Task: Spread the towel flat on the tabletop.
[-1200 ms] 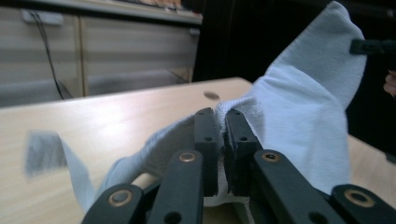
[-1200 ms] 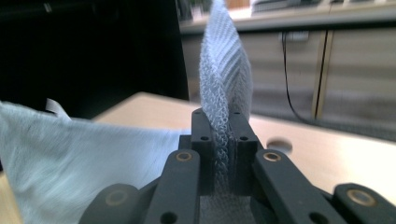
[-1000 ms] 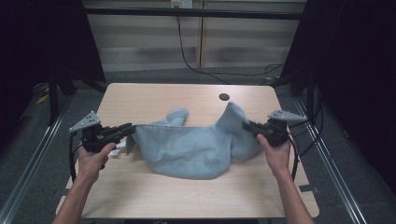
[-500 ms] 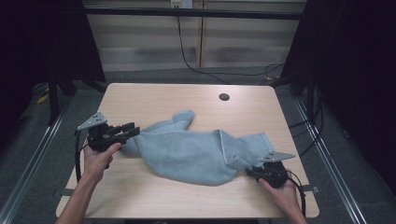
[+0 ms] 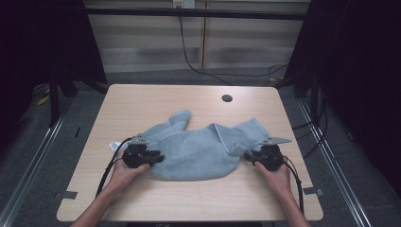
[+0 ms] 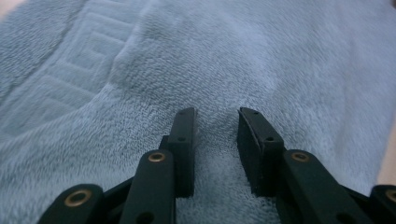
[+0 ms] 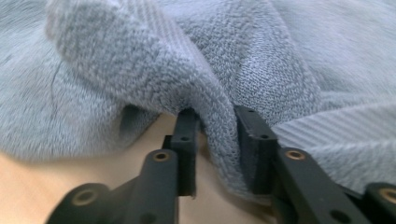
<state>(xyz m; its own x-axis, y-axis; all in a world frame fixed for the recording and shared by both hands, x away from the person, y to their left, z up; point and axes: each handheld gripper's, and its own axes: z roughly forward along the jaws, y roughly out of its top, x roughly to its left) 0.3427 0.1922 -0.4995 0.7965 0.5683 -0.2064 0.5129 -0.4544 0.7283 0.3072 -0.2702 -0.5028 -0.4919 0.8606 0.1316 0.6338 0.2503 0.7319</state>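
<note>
Hands low at towel (image 5: 198, 149) ends, grippers level

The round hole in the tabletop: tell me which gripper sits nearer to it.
Right. The right gripper lies below the round hole, slightly right; the left gripper sits farther off, lower left, across the towel.

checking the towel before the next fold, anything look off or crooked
Yes: the grey towel lies bunched and skewed on the table, not flat. One corner sticks out at the far left, and a flap is folded over near the right claw.
</note>
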